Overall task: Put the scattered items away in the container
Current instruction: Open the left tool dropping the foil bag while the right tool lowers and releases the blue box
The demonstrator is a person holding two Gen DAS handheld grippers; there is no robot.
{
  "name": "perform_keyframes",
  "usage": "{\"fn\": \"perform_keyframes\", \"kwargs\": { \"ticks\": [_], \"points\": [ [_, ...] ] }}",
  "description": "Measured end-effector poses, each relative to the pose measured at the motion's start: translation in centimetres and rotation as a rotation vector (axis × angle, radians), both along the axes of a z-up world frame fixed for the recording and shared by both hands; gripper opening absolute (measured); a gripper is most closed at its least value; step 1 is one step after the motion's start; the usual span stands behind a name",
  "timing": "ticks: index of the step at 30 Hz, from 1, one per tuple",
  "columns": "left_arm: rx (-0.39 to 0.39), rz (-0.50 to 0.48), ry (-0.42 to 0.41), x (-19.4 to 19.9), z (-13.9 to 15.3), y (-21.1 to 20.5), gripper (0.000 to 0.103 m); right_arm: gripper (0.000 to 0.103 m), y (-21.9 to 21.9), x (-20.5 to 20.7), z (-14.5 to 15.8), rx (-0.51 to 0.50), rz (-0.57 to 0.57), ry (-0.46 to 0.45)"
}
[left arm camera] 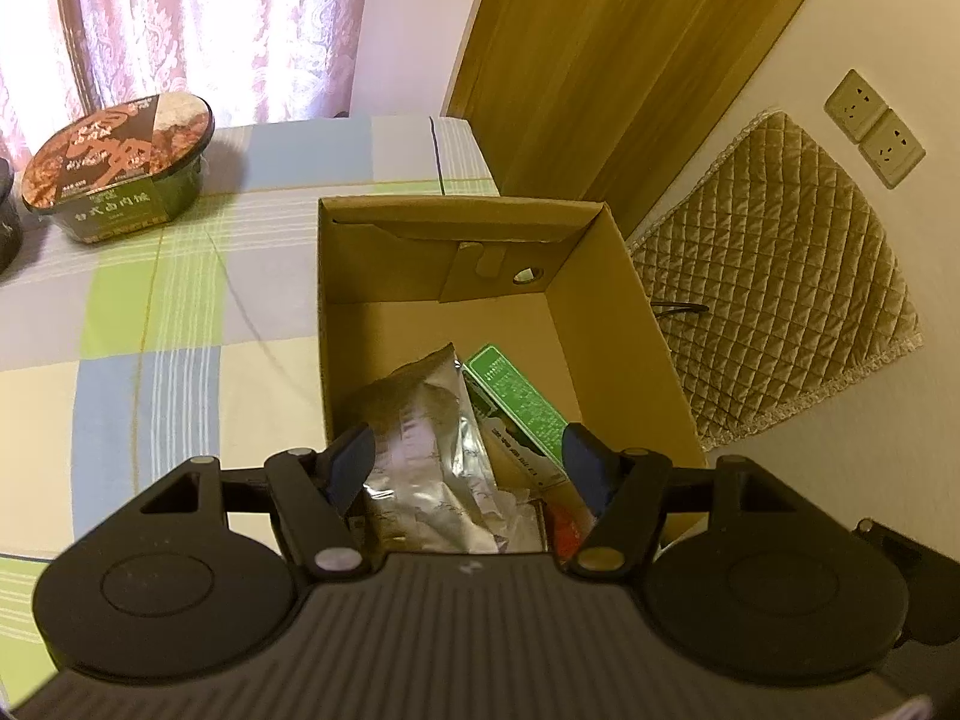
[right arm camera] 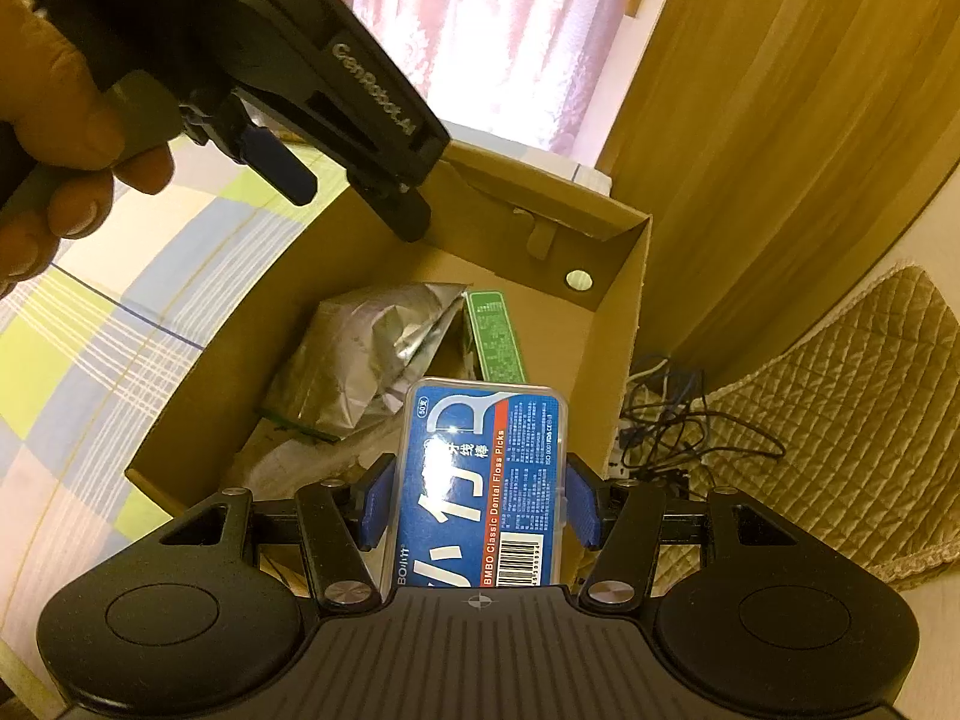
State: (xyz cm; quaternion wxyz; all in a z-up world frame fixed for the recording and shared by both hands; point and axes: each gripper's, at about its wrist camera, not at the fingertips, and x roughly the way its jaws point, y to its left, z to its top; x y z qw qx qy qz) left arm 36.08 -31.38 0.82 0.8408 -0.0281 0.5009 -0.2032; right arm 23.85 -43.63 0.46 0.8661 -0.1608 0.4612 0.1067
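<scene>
An open cardboard box (left arm camera: pixel 384 264) stands on a checked bedspread (left arm camera: pixel 180 312). Inside it lie a crumpled silver foil bag (left arm camera: pixel 420 420) and a green carton (left arm camera: pixel 516 402). My left gripper (left arm camera: pixel 468 462) hangs open above the box's near end, with nothing between its fingers. My right gripper (right arm camera: pixel 480 498) is shut on a blue dental floss picks case (right arm camera: pixel 480 480) and holds it over the cardboard box (right arm camera: pixel 612 348), above the foil bag (right arm camera: pixel 360 360) and green carton (right arm camera: pixel 495 336). An instant noodle bowl (left arm camera: pixel 120 162) sits on the bedspread, far left of the box.
A second dark bowl (left arm camera: pixel 6 216) shows at the left edge. A person's hand (right arm camera: pixel 60 120) holds the left gripper at the upper left of the right wrist view. Right of the box are a quilted cover (left arm camera: pixel 774 276), wall sockets (left arm camera: pixel 873 126), tangled cables (right arm camera: pixel 678 420) and a wooden panel (left arm camera: pixel 600 60).
</scene>
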Motion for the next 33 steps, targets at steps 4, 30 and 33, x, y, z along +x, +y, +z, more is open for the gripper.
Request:
{"fn": "perform_keyframes", "kwargs": {
  "ticks": [4,30,33],
  "points": [
    [0.017,-0.010,-0.026,0.0,0.6,1.2,0.064,0.060,0.1,0.3,0.1,0.002,0.001,-0.006],
    [0.158,-0.064,-0.138,-1.9,-0.7,8.8,0.066,0.060,2.6,2.7,-1.5,0.114,-0.035,0.001],
    [0.154,-0.055,-0.128,-1.9,-0.9,9.5,0.067,0.061,2.5,2.9,-1.4,0.132,-0.045,-0.010]
  ]
}}
